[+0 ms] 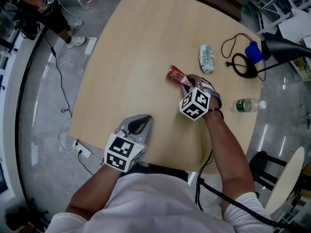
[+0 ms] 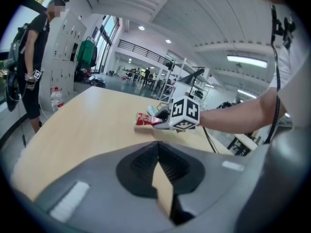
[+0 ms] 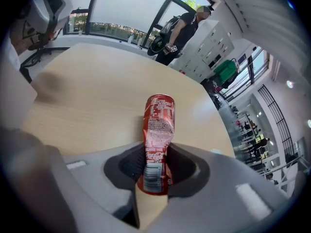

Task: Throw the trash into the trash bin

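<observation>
A crushed red can (image 1: pixel 175 74) lies on the light wooden table (image 1: pixel 131 52), right of the middle. My right gripper (image 1: pixel 187 84) is shut on the can's near end. In the right gripper view the can (image 3: pixel 156 135) sits lengthwise between the dark pads (image 3: pixel 133 164), which touch both of its sides. My left gripper (image 1: pixel 140 124) hovers over the table's near edge with its tips together and nothing in it. The left gripper view shows the can (image 2: pixel 145 120) and the right gripper (image 2: pixel 165 122) ahead of the left gripper (image 2: pixel 156 147). No trash bin is in view.
A crumpled white and green packet (image 1: pixel 207 58) lies beyond the can. A black cable (image 1: pixel 241 62) and a blue object (image 1: pixel 252 51) are at the table's far right, and a plastic bottle (image 1: pixel 248 105) lies at its right edge. A person (image 1: pixel 43 8) stands at the far left.
</observation>
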Demonstrator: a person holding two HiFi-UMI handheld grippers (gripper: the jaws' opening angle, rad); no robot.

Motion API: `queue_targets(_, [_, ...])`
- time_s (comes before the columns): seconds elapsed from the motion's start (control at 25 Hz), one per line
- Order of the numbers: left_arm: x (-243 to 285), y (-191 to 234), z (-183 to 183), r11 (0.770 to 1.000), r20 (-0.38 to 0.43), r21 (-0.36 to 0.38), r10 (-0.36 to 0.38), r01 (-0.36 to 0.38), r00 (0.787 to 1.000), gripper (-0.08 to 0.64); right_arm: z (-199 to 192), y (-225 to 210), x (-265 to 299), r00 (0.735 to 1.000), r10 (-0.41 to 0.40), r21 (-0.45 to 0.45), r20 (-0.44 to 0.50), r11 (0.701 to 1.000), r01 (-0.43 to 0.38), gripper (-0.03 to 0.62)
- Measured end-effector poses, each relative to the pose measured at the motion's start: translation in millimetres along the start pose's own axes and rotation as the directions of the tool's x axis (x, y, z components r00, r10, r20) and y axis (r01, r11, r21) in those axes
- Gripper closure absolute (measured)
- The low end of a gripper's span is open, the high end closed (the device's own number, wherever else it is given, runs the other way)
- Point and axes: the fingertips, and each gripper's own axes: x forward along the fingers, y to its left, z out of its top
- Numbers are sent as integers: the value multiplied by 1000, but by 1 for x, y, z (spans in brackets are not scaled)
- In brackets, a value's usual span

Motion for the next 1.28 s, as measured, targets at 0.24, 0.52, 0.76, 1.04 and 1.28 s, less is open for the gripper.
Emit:
queue_targets(0.24, [-12,-10,8,999,31,41,-20,18,999,554,7,3,-36,997,-38,123,63,992,30,474])
queue_targets(0.52, [-36,-21,4,996,55,77,-49,45,997,554,22,22,-89,987,-97,243,125,968,64,476])
queue_targets(0.76, [-61,-26,1,993,84,104,-69,60,994,554,44,40,-146,958,-155,456,240,889,30,477])
queue_targets(1.04, [-86,-34,5,987,145,140,-98,78,984,554,46,74,-210,922,-236,640,308,768,-18,477])
queue_targets(1.28, [-108,-44,15,979,192,172,-139,106,972,554,58,105,-263,885,-326,719,332,695,-14,477])
